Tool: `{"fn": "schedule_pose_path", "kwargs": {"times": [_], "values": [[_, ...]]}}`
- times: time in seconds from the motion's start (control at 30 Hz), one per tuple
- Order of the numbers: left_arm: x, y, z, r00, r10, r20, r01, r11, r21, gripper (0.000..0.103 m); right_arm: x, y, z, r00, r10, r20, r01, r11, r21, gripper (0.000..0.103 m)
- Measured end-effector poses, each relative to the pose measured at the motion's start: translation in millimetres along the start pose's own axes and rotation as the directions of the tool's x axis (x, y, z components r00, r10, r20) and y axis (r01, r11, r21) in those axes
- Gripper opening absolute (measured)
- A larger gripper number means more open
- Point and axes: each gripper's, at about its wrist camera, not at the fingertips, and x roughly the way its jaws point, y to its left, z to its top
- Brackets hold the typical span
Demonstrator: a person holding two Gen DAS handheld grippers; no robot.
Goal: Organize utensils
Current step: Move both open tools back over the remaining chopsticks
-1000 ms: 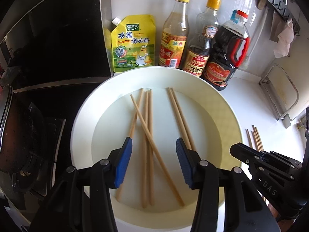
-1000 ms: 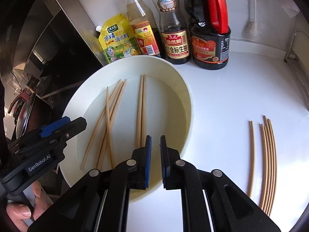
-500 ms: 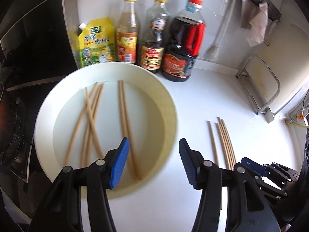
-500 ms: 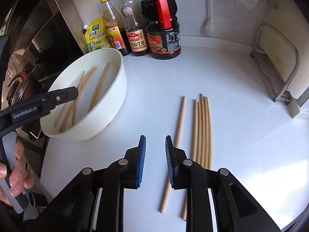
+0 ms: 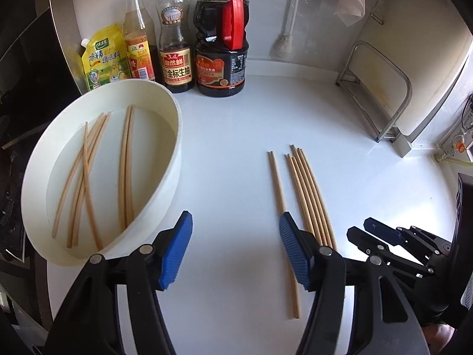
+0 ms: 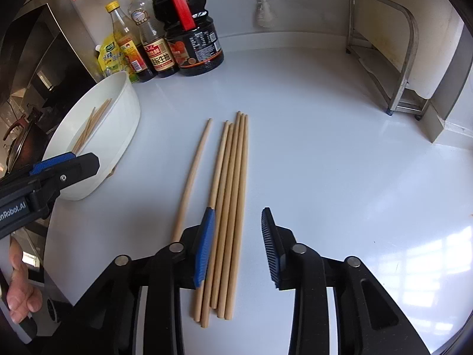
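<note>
Several wooden chopsticks lie side by side on the white counter, with one more chopstick lying a little to their left. They also show in the left wrist view. A white bowl at the left holds several more chopsticks. My right gripper is open and empty, just above the near ends of the bundle. My left gripper is open and empty over bare counter between the bowl and the loose chopsticks.
Sauce bottles and a yellow seasoning pouch stand along the back wall. A metal rack stands at the right. A stove lies to the left of the bowl. A brush hangs on the wall.
Both grippers have swung right, away from the bowl toward the loose chopsticks. The right gripper's jaws have opened wide; the left stays open.
</note>
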Motion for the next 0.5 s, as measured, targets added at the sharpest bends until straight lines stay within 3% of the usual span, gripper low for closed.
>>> {"fn": "schedule_pose_path", "kwargs": {"times": [0.17, 0.5], "values": [[20.8, -2.5, -10.6, 0.999, -0.01, -0.039, 0.01, 1.0, -0.014, 0.066, 10.9, -11.7, -4.2, 1.0, -0.025, -0.007, 0.026, 0.999, 0.042, 0.035], [45.7, -3.0, -24.3, 0.997, -0.01, -0.081, 0.006, 0.999, -0.045, 0.067, 36.6, -12.3, -8.2, 0.998, -0.049, -0.033, 0.049, 0.999, 0.006, 0.035]]}}
